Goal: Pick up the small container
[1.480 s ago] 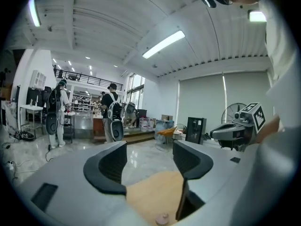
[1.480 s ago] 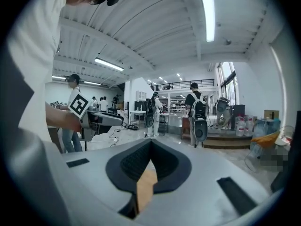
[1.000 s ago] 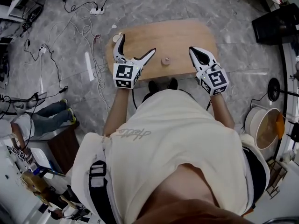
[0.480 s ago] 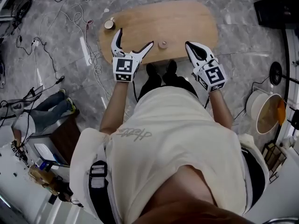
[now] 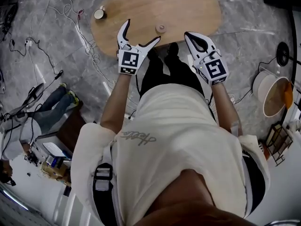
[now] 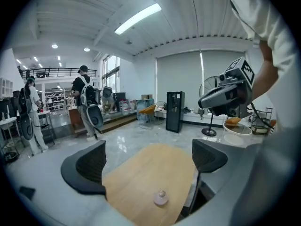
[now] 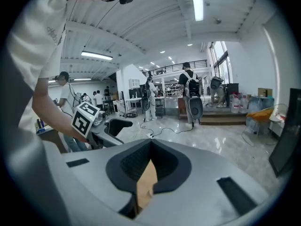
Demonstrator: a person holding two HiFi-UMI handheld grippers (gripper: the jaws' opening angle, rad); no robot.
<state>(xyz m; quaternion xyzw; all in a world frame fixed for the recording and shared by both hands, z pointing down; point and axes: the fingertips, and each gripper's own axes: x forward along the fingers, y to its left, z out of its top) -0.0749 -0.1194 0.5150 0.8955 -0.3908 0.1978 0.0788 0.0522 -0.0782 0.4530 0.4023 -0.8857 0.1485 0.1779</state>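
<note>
The small container (image 5: pixel 161 28), a pale round pot with a knob on its lid, stands near the front edge of the oval wooden table (image 5: pixel 188 8). My left gripper (image 5: pixel 138 36) is open at that edge, just short and to the left of the pot. In the left gripper view the container (image 6: pixel 161 198) sits low between the spread fingers (image 6: pixel 89 168), apart from both. My right gripper (image 5: pixel 197 39) is shut with nothing in it, off the table's front edge to the right of the pot. In the right gripper view its pads (image 7: pixel 150 145) meet.
A small cup (image 5: pixel 99 13) stands at the table's left end. Cables (image 5: pixel 70 13) trail over the grey floor to the left. A white basin (image 5: pixel 273 95) and a fan stand (image 5: pixel 282 51) are at the right. A seated person's legs (image 5: pixel 51 105) show at the left.
Both grippers have drawn back from over the tabletop to its front edge, and the table has slid up the head view. The left stays open, the right stays shut.
</note>
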